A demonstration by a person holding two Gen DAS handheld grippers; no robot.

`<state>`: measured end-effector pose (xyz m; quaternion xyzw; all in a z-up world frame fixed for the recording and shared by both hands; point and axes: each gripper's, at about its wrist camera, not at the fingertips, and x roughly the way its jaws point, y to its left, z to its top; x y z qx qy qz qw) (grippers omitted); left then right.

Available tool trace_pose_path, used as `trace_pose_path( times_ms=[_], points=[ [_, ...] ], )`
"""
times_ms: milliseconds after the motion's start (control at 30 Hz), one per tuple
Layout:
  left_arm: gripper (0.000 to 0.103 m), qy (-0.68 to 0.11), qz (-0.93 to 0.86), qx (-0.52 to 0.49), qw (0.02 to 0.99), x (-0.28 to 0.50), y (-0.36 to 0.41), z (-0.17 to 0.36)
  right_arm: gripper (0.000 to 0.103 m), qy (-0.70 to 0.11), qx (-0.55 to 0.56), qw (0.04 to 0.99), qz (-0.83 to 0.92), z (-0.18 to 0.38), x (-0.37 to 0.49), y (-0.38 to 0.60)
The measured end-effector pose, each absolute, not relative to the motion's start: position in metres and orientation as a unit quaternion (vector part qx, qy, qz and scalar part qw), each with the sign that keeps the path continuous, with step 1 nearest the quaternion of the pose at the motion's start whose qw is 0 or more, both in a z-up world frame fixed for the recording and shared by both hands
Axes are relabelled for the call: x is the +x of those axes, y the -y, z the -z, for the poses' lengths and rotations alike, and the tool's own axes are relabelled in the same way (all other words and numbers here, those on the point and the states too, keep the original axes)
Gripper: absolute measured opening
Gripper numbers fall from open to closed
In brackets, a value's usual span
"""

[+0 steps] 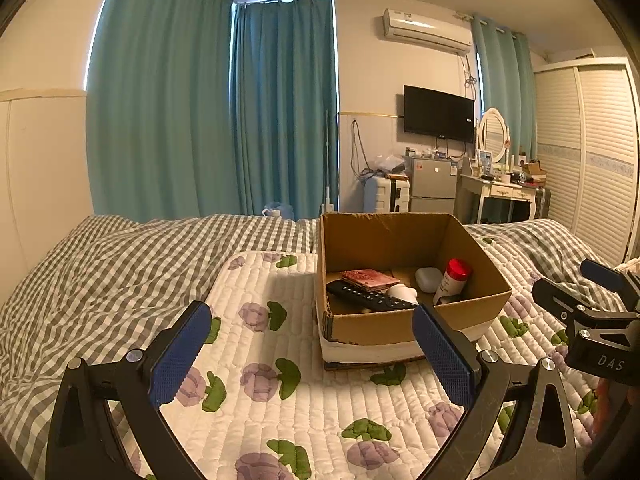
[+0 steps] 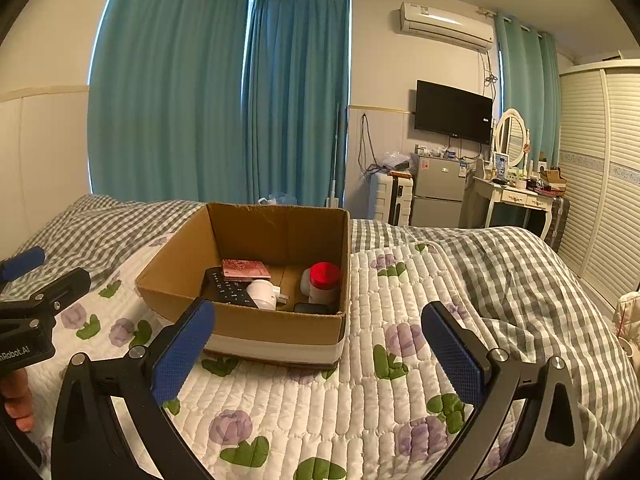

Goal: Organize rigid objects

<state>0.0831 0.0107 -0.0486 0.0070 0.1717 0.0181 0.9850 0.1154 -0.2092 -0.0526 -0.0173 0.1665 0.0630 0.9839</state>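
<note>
Left gripper [image 1: 316,344]: jaws spread wide, holding nothing. Right gripper [image 2: 320,348]: jaws spread wide, holding nothing. Cardboard box [image 1: 404,320] on quilted mat [image 1: 280,400], at 1 o'clock from left gripper, 11 o'clock from right; contains remote control [image 1: 368,297], red-capped bottle [image 1: 454,278]

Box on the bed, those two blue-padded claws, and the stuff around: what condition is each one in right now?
Cardboard box: open-topped, on the quilt.
Remote: lying flat inside the box.
Red-capped bottle: inside, roughly upright.
Pink card: lying on the remote.
Left gripper: open, holding nothing.
Right gripper: open, holding nothing.
TV: screen dark.
Curtains: drawn shut.
</note>
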Motion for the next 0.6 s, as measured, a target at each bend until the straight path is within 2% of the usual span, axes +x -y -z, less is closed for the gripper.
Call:
trace_pose_path(
  times_ms=[600],
  points=[
    [0.103, -0.176, -0.018, 0.006, 0.984, 0.0824, -0.0104, 0.0481, 0.103, -0.169, -0.018, 0.984, -0.060, 0.0553, 0.1158, 0.2107]
  ],
)
